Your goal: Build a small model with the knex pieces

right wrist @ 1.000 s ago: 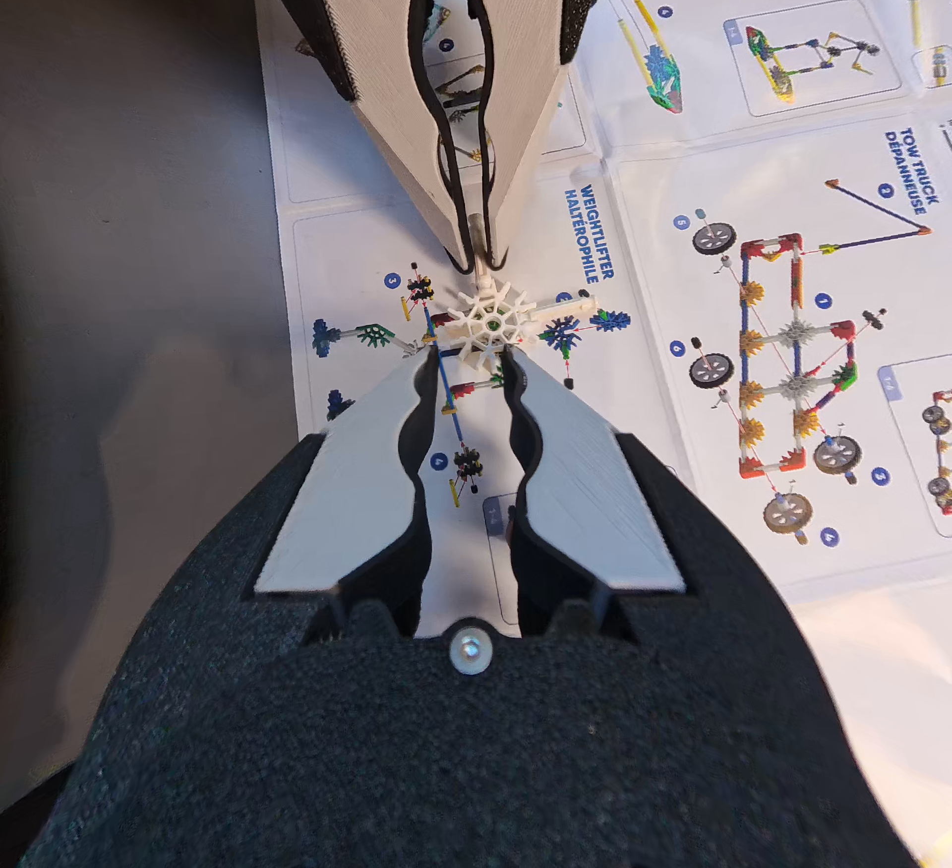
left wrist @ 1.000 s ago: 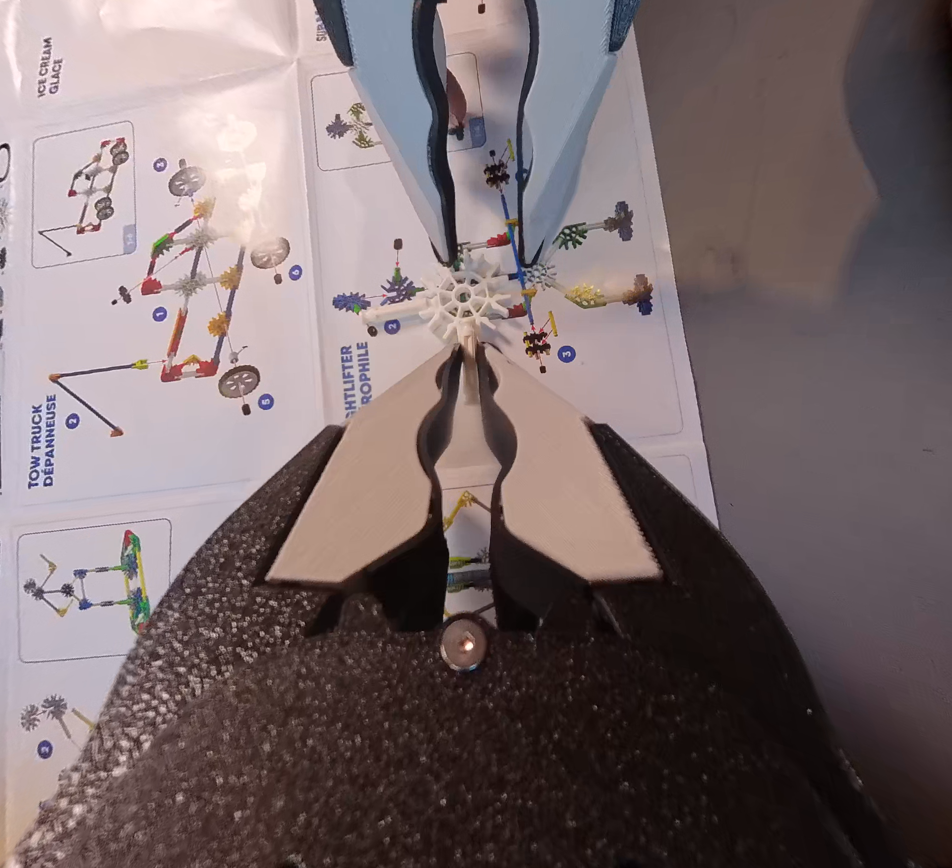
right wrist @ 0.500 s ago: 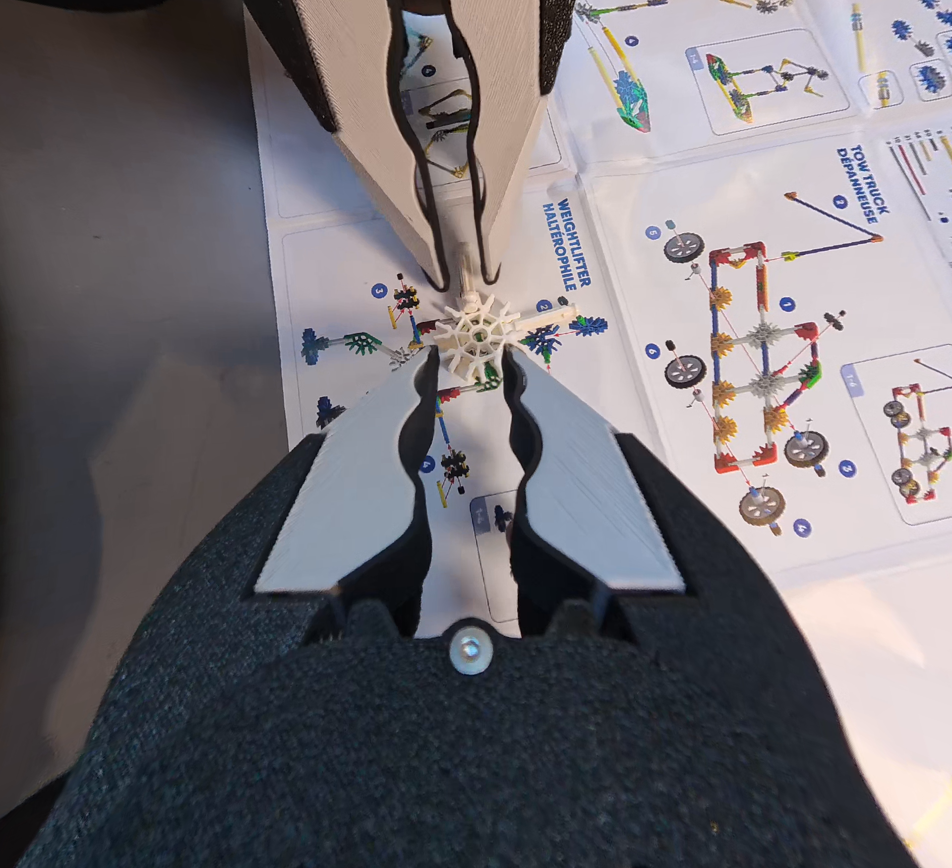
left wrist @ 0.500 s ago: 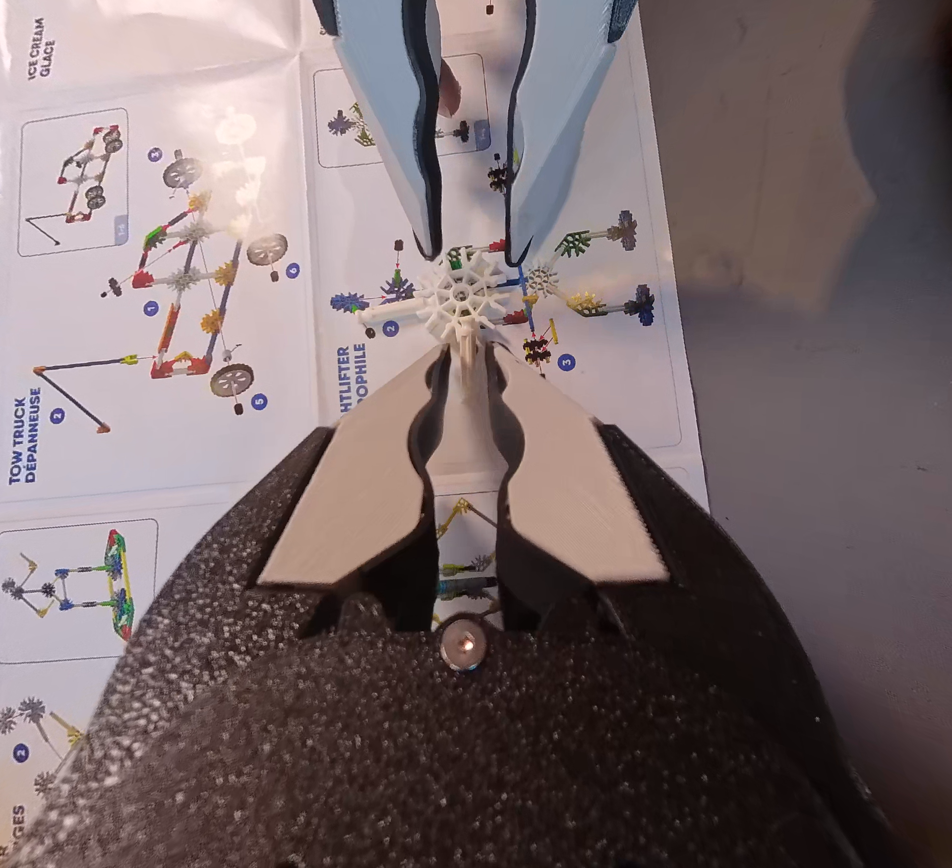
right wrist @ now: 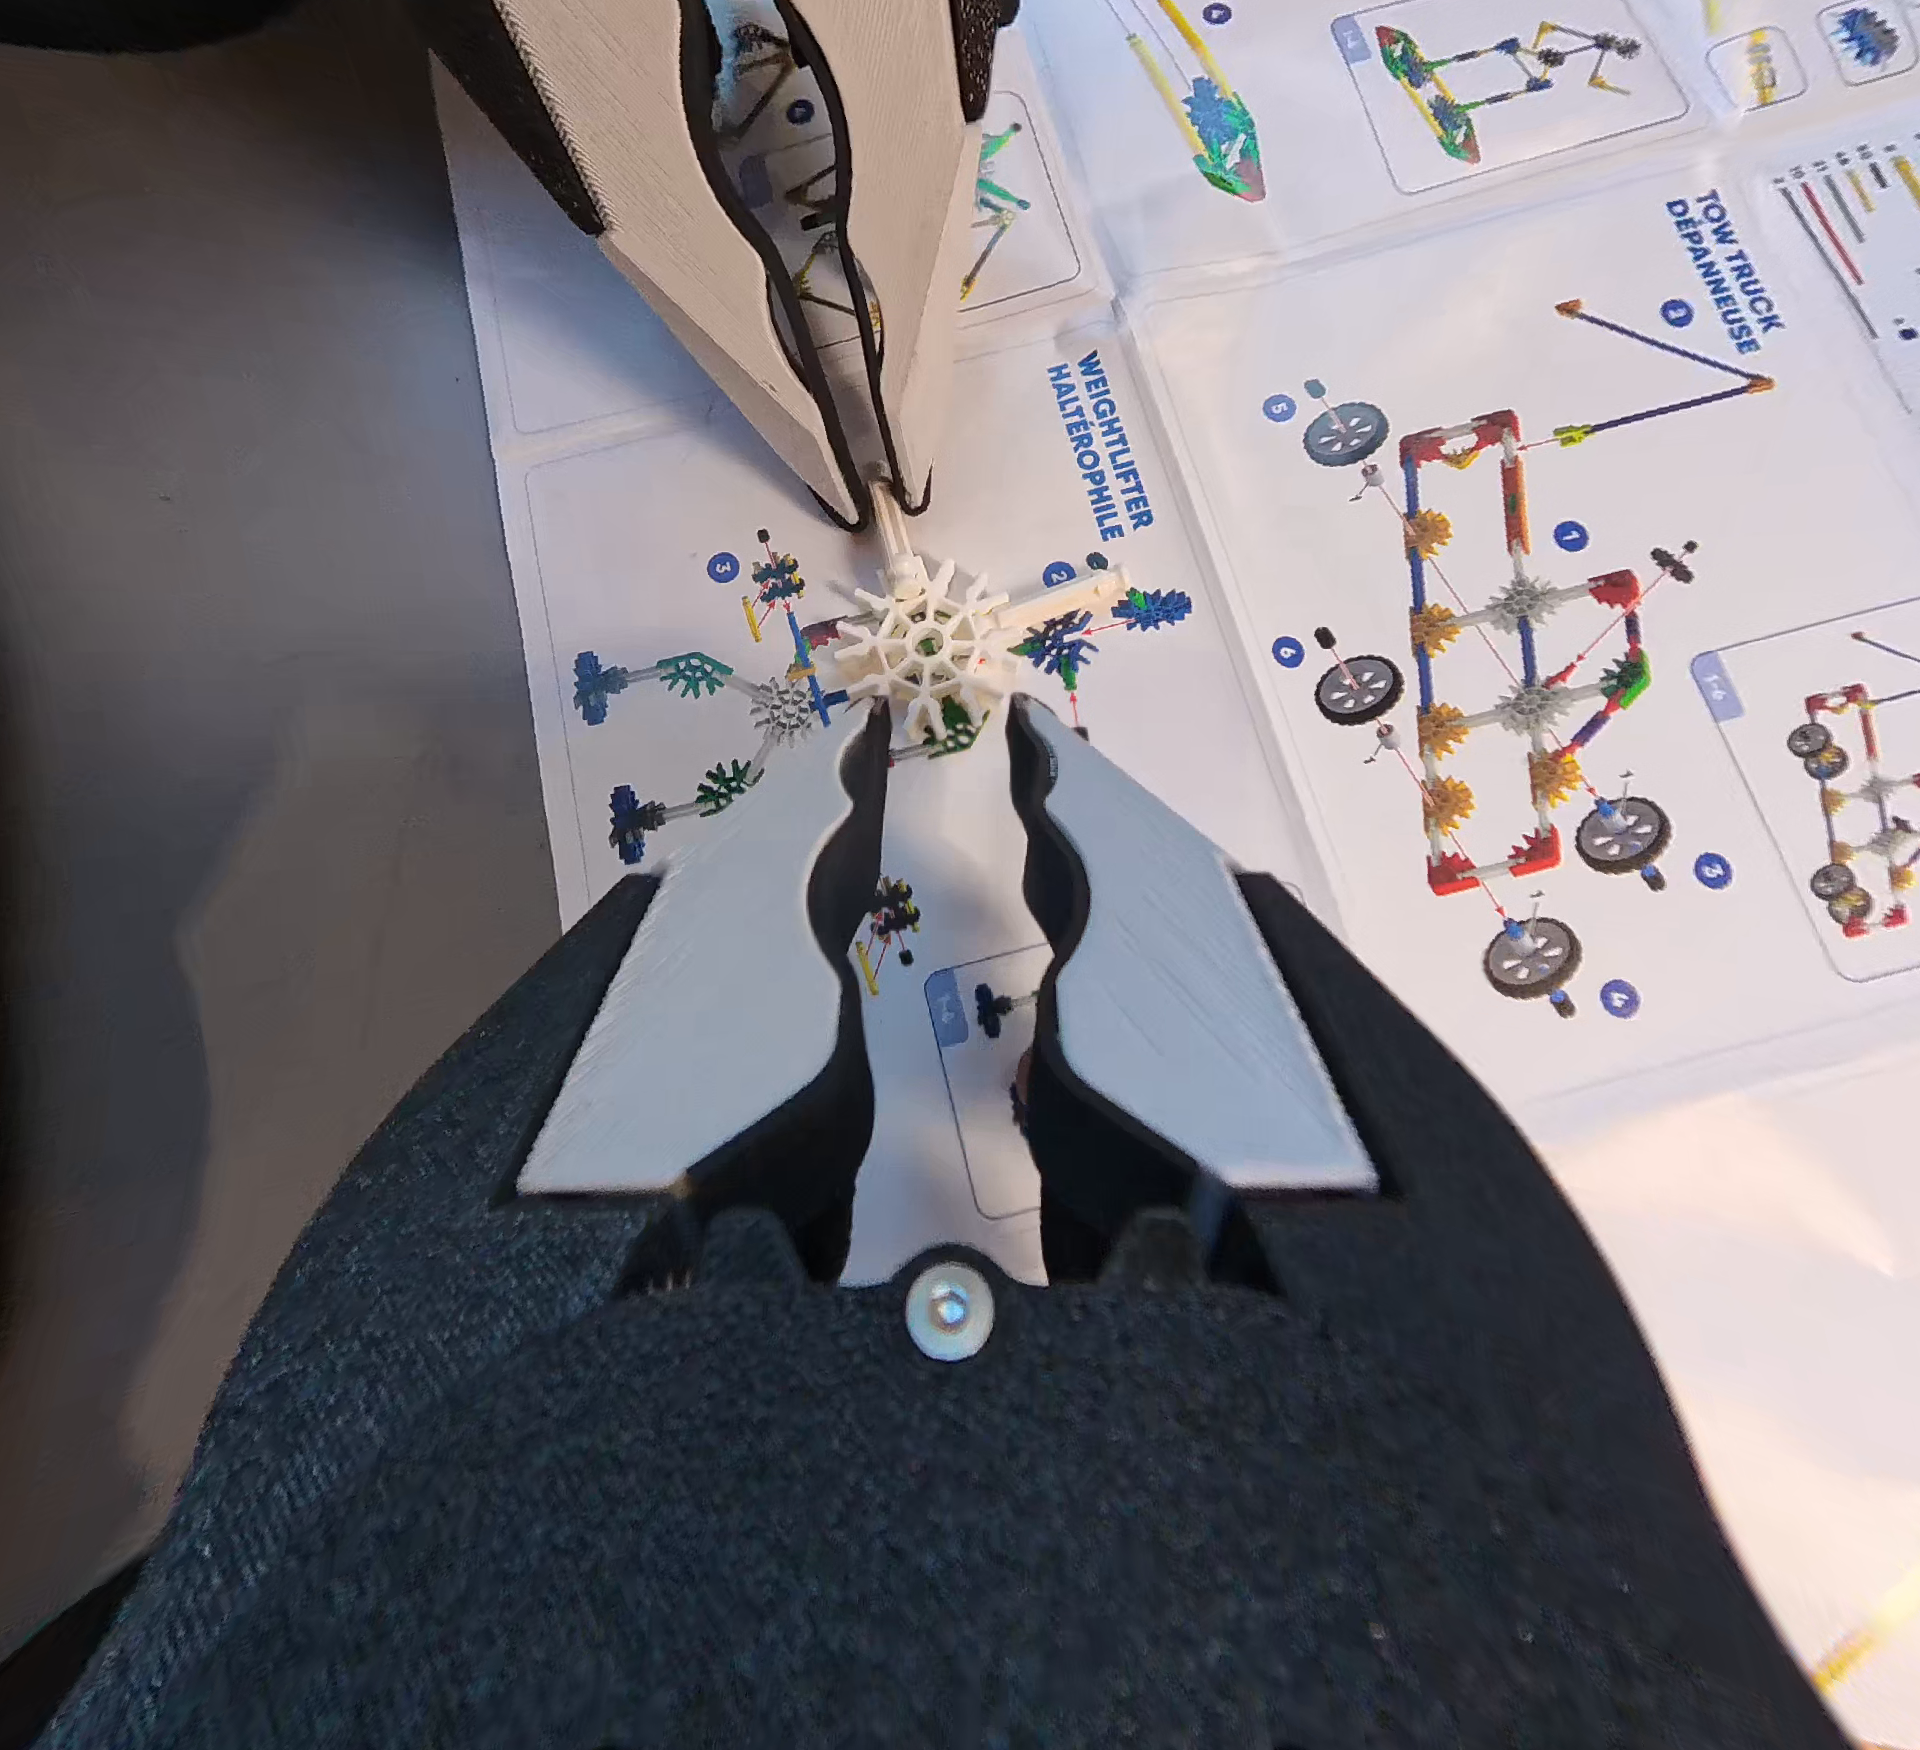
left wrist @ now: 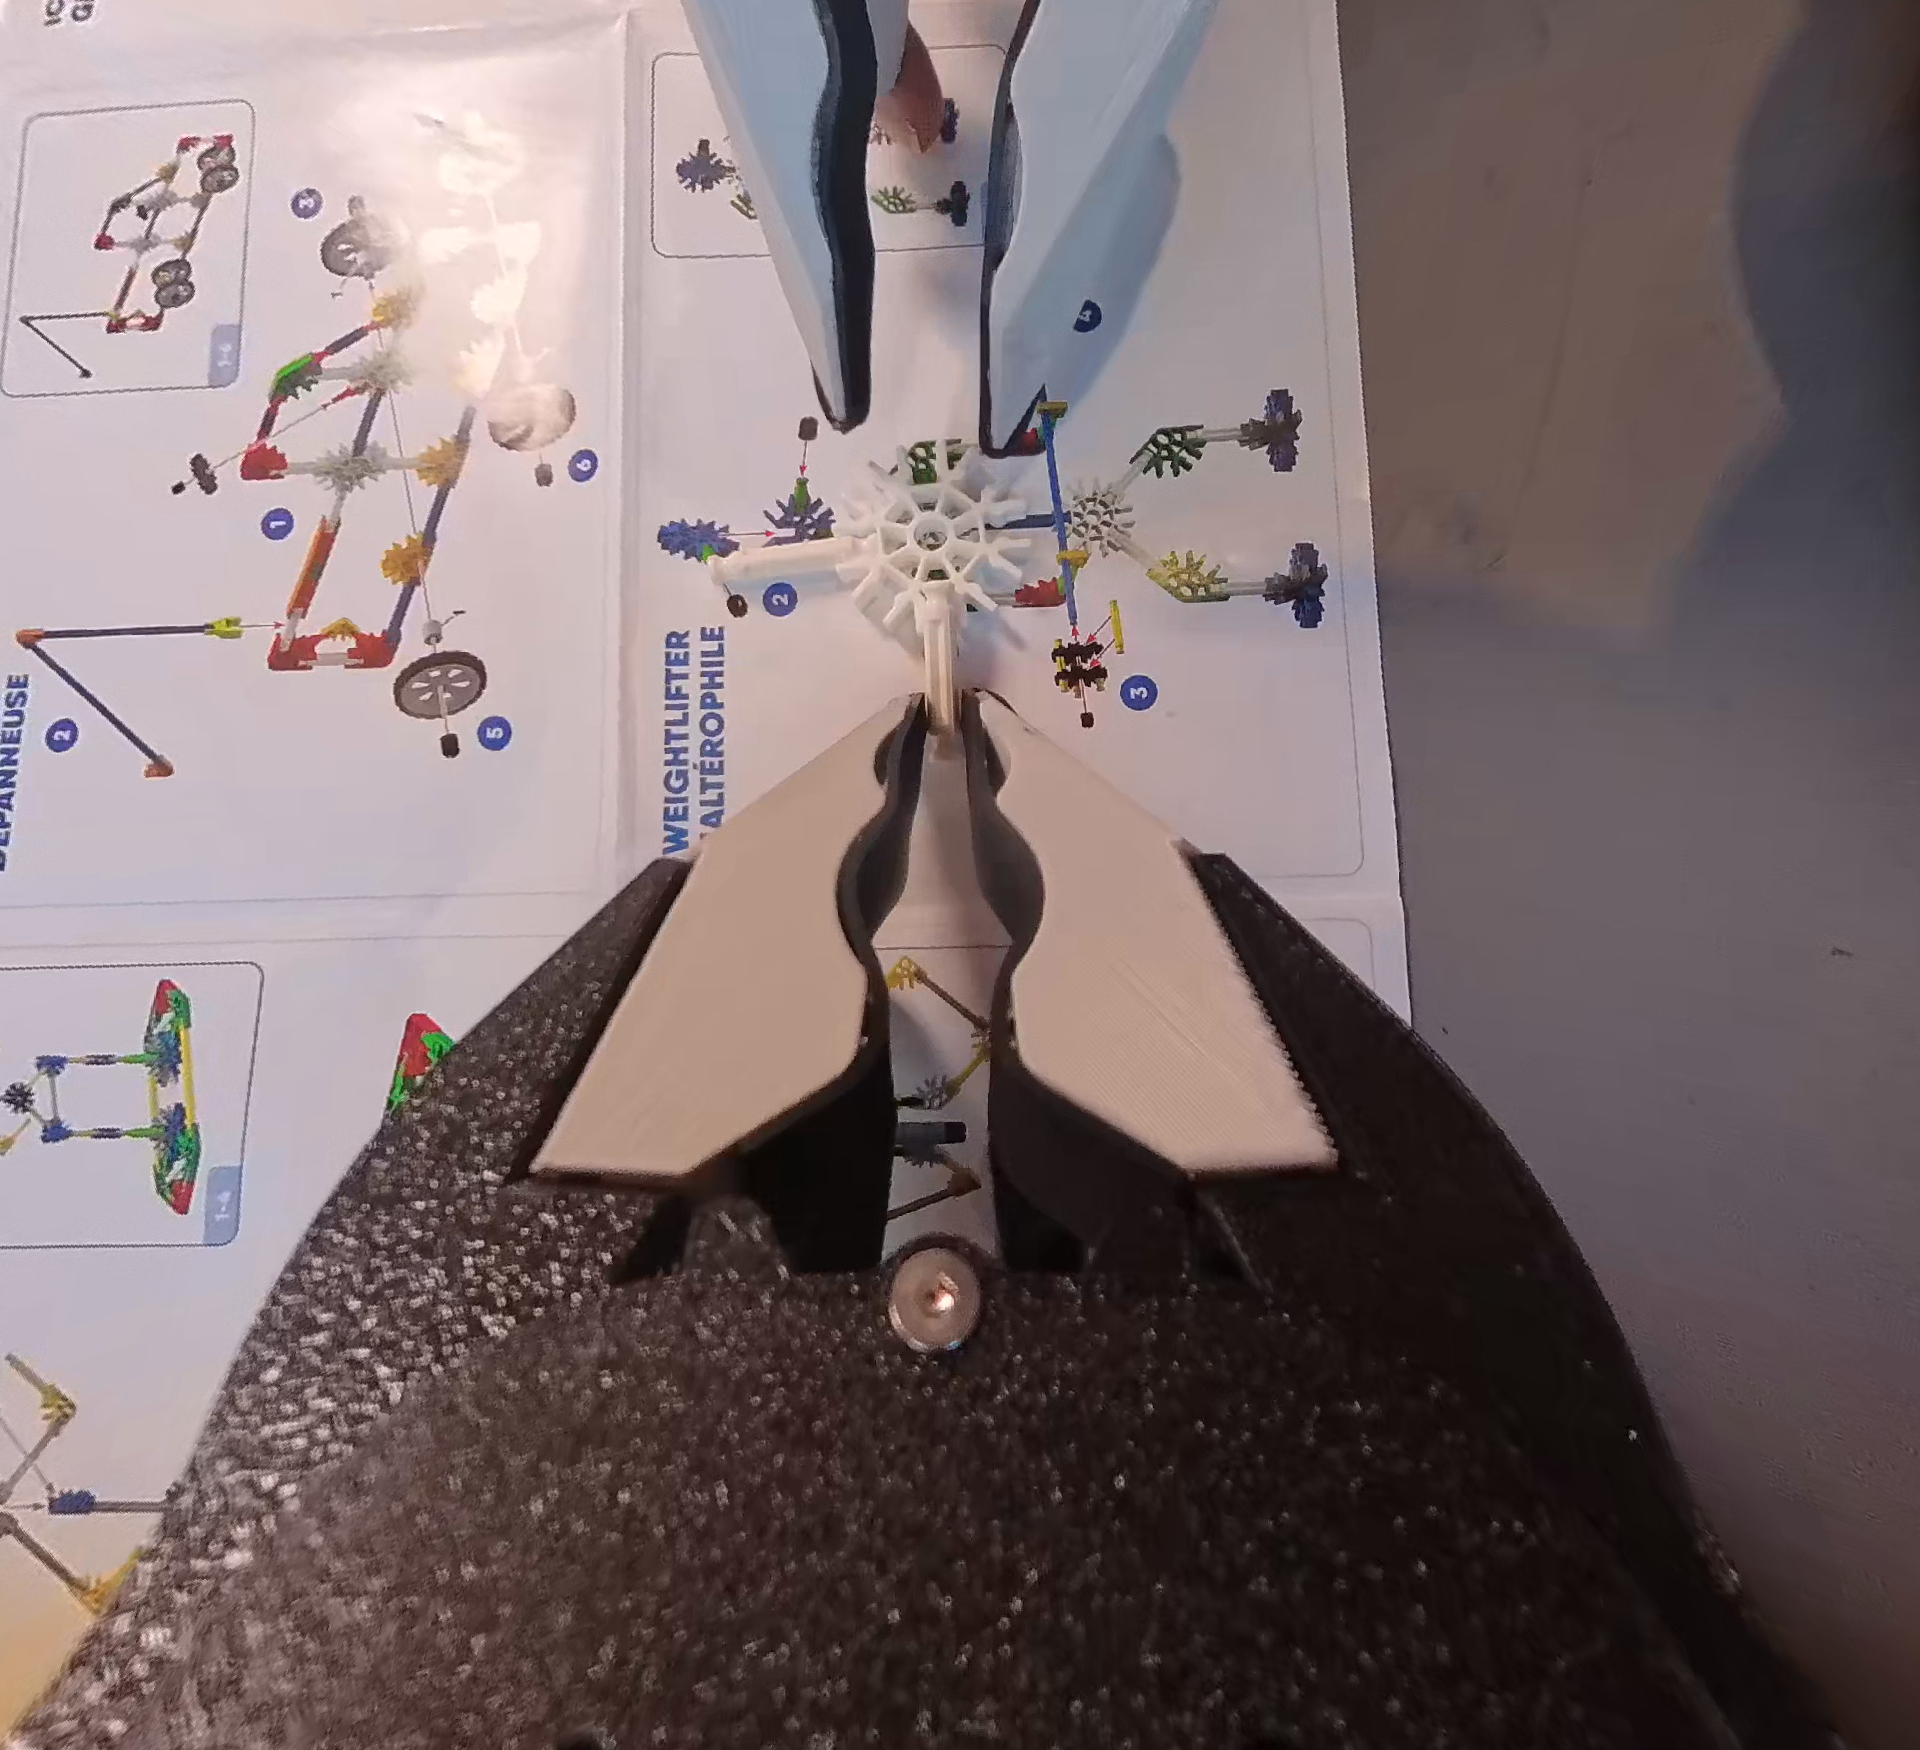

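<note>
In the left wrist view, the way ahead at 12 o'clock is blocked by the white snowflake connector (left wrist: 932,542), whose short rod (left wrist: 940,677) is clamped between the left gripper (left wrist: 941,708) tips, and by the right gripper (left wrist: 920,433), spread just beyond it. Room at 9 o'clock is narrowed by a second white rod (left wrist: 774,564) lying on the instruction sheet (left wrist: 312,765). Bare grey tabletop (left wrist: 1642,765) is left free at 3 o'clock.

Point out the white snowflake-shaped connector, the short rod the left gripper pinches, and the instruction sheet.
connector (left wrist: 928,540), left wrist view, on its hub.
rod (left wrist: 938,661), left wrist view, on the bare stretch between connector and fingertips.
instruction sheet (right wrist: 1226,890), right wrist view, on a blank patch beside the truck diagram.
</note>
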